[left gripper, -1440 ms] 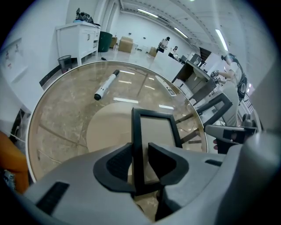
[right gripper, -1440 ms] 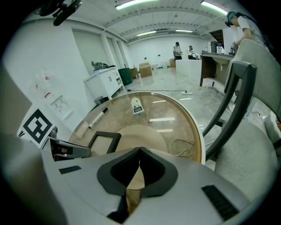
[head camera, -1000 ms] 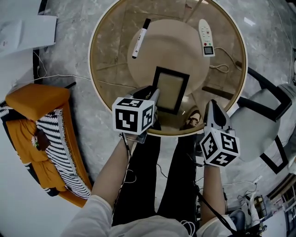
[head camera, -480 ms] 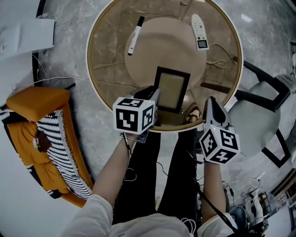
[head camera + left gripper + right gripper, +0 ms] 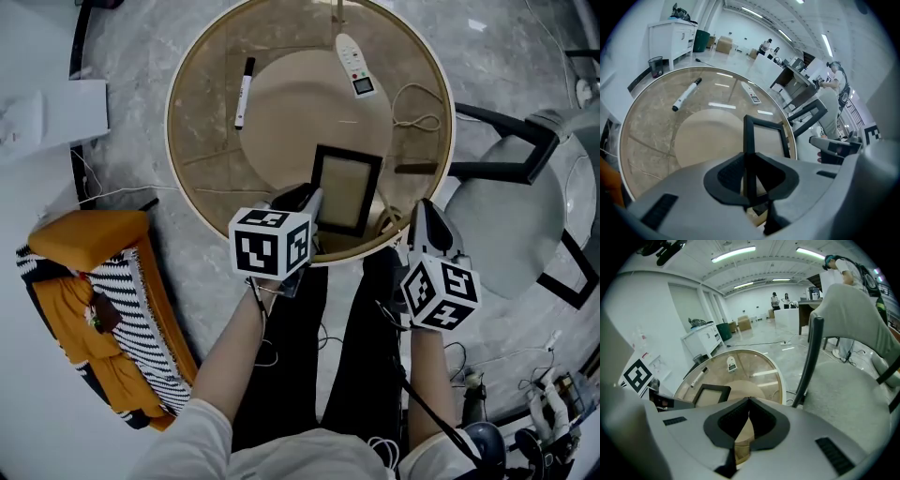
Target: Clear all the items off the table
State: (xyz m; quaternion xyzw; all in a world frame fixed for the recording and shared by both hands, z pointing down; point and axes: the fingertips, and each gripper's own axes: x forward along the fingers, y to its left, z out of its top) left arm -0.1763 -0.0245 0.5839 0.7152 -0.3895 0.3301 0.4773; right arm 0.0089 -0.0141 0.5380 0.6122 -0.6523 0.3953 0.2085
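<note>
While at the surface (image 5: 202,122) rim, left gripper (image 5: 311,200): jaws clamped on picture frame (image 5: 347,190) edge
Right gripper (image 5: 424,211): jaws closed together, empty

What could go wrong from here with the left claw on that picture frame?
The left claw pinches only one side of the picture frame, so the frame may pivot or slip when lifted. It lies by the near rim of the glass table, so a slip might send it to the floor. The right claw is shut and off the frame, giving no support.
</note>
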